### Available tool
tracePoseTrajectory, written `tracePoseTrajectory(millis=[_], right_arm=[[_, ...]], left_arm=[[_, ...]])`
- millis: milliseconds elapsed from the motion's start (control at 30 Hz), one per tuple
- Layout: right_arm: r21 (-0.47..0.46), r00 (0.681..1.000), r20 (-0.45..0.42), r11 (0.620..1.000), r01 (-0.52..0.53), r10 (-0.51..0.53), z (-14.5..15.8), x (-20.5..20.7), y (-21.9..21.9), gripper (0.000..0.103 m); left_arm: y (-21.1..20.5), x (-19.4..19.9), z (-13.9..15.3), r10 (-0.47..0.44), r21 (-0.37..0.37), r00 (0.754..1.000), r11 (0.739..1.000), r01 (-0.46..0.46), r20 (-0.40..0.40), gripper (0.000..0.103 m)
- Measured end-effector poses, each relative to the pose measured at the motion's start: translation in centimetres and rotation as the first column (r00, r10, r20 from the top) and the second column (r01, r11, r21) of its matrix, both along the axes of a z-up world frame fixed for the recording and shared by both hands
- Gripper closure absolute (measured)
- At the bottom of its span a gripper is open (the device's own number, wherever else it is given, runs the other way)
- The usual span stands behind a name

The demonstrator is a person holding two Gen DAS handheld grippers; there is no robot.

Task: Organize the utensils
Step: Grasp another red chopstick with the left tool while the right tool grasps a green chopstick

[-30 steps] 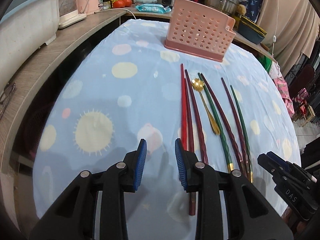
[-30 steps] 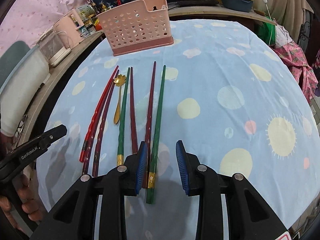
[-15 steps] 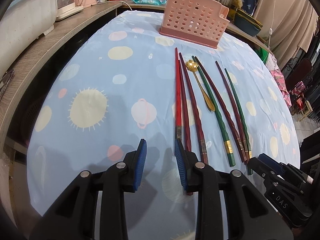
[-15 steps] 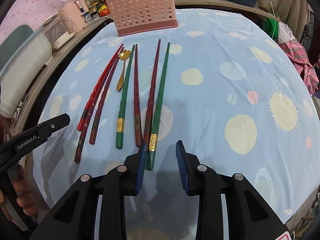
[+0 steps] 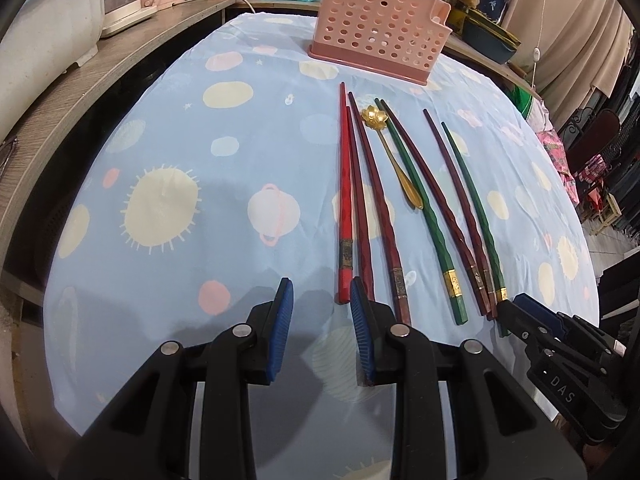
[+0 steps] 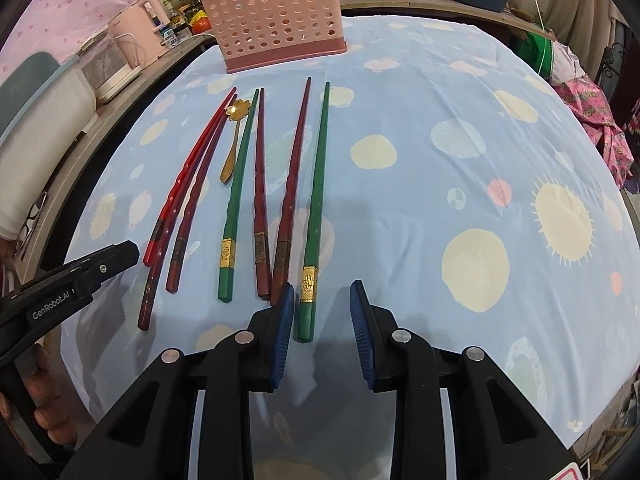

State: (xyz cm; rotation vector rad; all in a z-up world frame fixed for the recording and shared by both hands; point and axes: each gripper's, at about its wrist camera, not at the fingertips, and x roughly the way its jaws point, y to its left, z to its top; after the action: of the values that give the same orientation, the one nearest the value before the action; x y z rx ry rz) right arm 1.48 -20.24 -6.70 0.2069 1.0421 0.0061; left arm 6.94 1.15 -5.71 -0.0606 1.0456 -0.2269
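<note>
Overhead, both hand-held grippers [image 5: 322,334] [image 6: 322,334] tilt steeply tableward.

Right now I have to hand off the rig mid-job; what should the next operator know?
Left tongs: open, empty, hovering at the near ends of the red chopsticks.
Right tongs: open, jaws have just been closing a little, with the near end of the rightmost green chopstick between them, not yet pinched.
Seven chopsticks and the gold spoon lie side by side on the blue cloth. The pink holder stands beyond them.
Done: nothing looks loaded into the holder.
Left: move every utensil into it.
</note>
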Motion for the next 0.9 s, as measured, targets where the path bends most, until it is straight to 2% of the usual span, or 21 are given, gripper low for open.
tracePoseTrajectory(millis=[100, 167, 433, 700, 867, 900], right_arm=[[0.003, 1.0, -0.001, 1.0, -0.003, 0.003, -0.1, 0.2, -0.1, 0.085], [0.005, 1.0, 0.0, 1.0, -0.006, 0.006, -0.1, 0.3, -0.1, 0.086], [0.014, 1.0, 0.005, 1.0, -0.011, 0.011, -0.3, 0.7, -0.1, 0.092], [0.016, 1.0, 0.008, 1.0, -0.012, 0.012, -0.3, 0.8, -0.1, 0.092], [0.011, 1.0, 0.016, 1.0, -0.013, 0.013, -0.3, 0.9, 0.0, 0.092], [0.009, 1.0, 0.017, 1.0, -0.014, 0.014, -0.3, 0.9, 0.0, 0.092]], left_arm=[[0.0, 0.2, -0.3, 0.003, -0.001, 1.0, 1.0, -0.003, -0.009, 0.075], [0.0, 0.4, -0.5, 0.002, -0.005, 1.0, 1.0, -0.002, -0.015, 0.075], [-0.6, 1.2, -0.7, -0.009, -0.003, 1.0, 1.0, 0.009, -0.012, 0.075], [-1.0, 1.8, -1.1, -0.009, 0.014, 1.0, 1.0, 0.009, 0.001, 0.076], [-0.9, 1.8, -1.2, -0.02, 0.006, 1.0, 1.0, 0.02, 0.001, 0.095], [-0.7, 1.8, -1.2, -0.022, -0.004, 1.0, 1.0, 0.022, -0.004, 0.095]])
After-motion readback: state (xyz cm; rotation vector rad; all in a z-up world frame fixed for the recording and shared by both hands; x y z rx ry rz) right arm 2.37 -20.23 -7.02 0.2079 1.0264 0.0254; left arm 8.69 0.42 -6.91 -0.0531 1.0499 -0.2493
